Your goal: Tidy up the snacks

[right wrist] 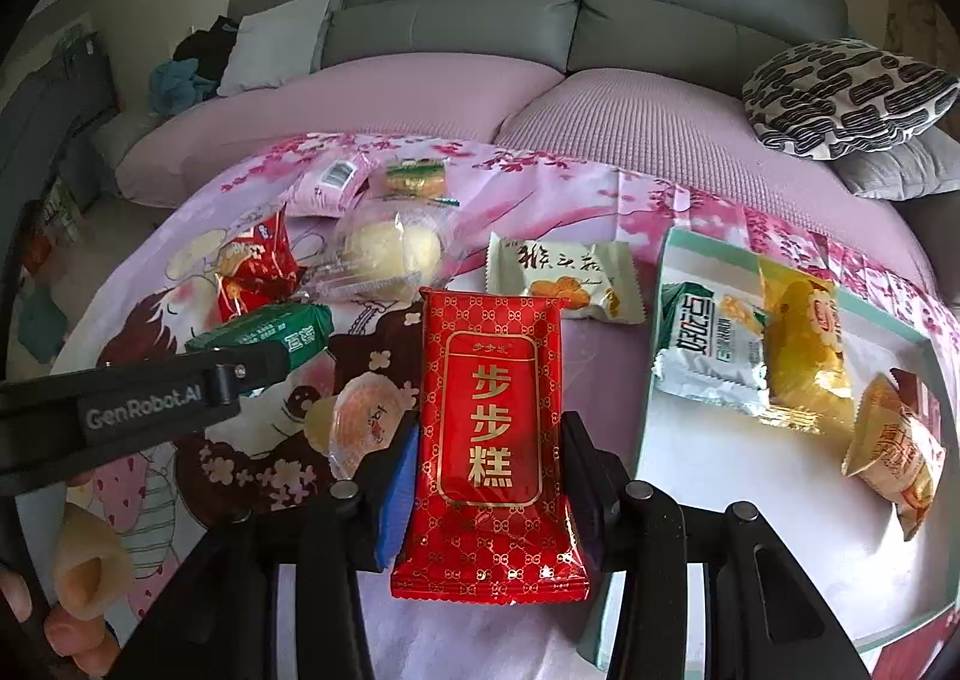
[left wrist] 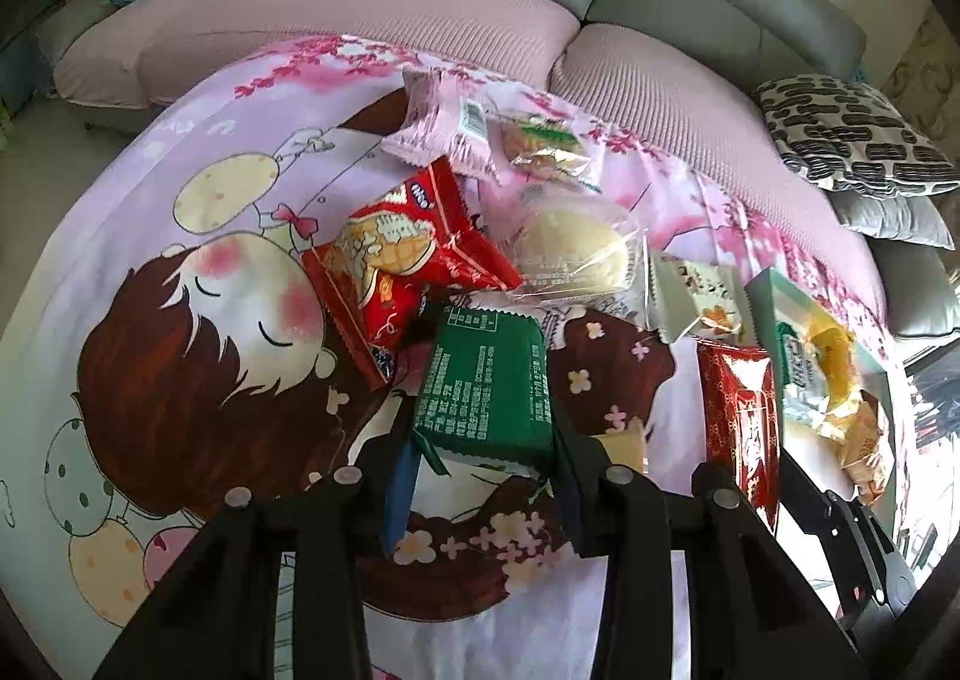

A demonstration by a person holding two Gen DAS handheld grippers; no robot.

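The left gripper (left wrist: 480,476) pinches a green pack (left wrist: 486,386); the right gripper (right wrist: 489,476) pinches a red pack (right wrist: 492,440), both jaws clamped, probably bound for the tray (right wrist: 708,440) holding 3 snacks.

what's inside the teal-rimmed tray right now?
Three snacks lie in the tray: a white-green packet, a yellow packet overlapping its right end, and an orange wrapped cake. Whatever lies beneath them is hidden.
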